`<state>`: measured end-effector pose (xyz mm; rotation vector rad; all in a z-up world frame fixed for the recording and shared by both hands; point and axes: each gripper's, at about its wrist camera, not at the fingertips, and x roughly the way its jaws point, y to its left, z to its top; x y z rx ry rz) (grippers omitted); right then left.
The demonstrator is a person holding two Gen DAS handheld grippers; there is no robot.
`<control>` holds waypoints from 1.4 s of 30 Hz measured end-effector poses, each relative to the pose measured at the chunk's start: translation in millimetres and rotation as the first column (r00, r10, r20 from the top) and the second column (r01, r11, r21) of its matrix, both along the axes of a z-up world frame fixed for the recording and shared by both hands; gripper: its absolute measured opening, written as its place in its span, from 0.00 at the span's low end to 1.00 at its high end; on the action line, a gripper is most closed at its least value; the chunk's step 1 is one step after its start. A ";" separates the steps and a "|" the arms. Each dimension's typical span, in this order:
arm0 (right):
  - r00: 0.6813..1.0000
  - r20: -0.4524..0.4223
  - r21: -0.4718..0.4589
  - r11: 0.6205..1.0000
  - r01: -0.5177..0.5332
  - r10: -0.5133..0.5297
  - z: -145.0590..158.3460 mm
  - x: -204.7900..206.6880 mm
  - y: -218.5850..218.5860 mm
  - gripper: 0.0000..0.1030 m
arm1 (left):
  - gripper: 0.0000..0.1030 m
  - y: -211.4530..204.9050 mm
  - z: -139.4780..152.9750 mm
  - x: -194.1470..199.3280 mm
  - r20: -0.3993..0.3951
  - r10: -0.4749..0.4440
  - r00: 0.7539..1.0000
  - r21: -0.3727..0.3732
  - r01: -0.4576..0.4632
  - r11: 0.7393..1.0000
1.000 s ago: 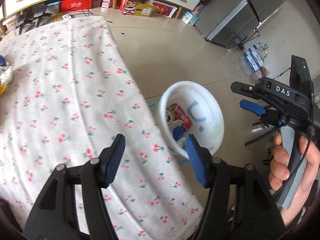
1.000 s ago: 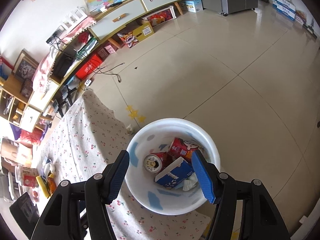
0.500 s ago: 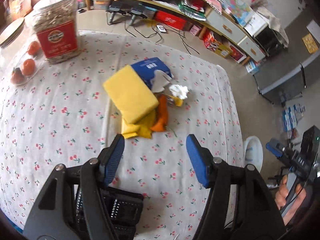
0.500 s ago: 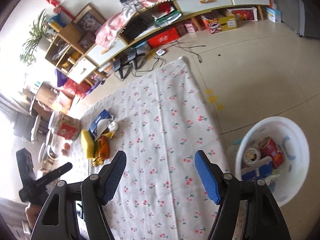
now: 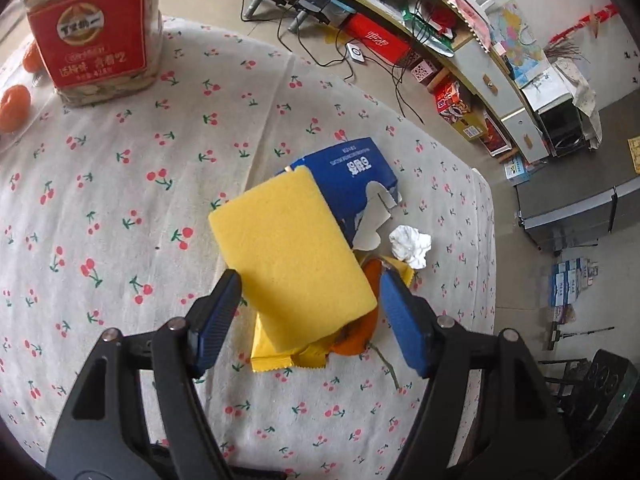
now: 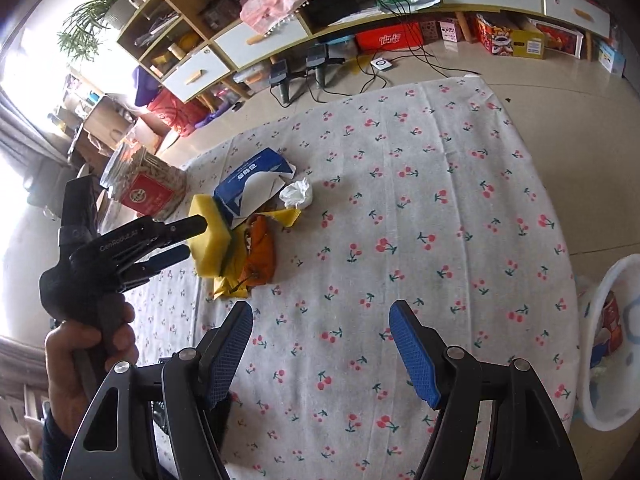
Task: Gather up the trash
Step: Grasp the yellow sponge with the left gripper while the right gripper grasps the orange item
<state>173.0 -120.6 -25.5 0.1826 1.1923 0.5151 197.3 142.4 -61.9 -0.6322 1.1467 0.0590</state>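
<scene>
some trash already sat in the white bin [image 6: 612,344]; your left hand-held gripper [image 5: 310,320], jaws opening, straddled the yellow sponge [image 5: 292,258]; right hand-held gripper [image 6: 322,354] empty, parted.

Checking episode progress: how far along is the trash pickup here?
Partly done. The white bin already holds some packaging. In hand: nothing; the left gripper is opening around the yellow sponge without pressing it, and the right gripper is empty. Left on the table: blue tissue box, crumpled tissue, yellow wrapper, orange peel.
</scene>
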 end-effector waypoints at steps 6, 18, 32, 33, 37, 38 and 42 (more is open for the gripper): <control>0.999 -0.033 0.037 0.999 -0.026 0.027 -17.7 8.6 25.8 0.70 | 0.60 13.8 -8.5 -7.8 -0.030 0.027 0.999 -0.017 -0.027 0.999; 0.993 -0.094 0.149 0.987 -0.054 0.069 -46.2 31.9 70.8 0.63 | 0.51 41.8 21.4 -49.4 0.023 0.043 0.999 -0.020 -0.042 0.999; 0.993 -0.073 0.055 0.995 -0.085 0.089 -61.9 26.0 93.9 0.22 | 0.51 35.7 38.1 -55.3 0.078 -0.007 0.997 0.014 0.006 1.000; 0.993 -0.075 0.053 0.995 -0.083 0.087 -59.1 24.9 89.2 0.22 | 0.51 33.8 39.8 -55.5 0.084 -0.011 0.996 0.015 0.010 1.000; 0.994 -0.081 0.071 0.995 -0.070 0.076 -44.4 17.9 67.1 0.21 | 0.51 23.2 42.7 -56.5 0.099 -0.043 0.994 0.014 0.042 0.999; 0.994 -0.079 0.079 0.995 -0.067 0.074 -39.9 15.5 60.2 0.21 | 0.51 19.5 43.4 -56.0 0.104 -0.053 0.993 0.012 0.052 0.999; 0.995 -0.076 0.095 0.994 -0.052 0.059 -23.1 4.6 36.5 0.21 | 0.51 0.9 47.3 -56.5 0.125 -0.091 0.988 0.018 0.089 0.996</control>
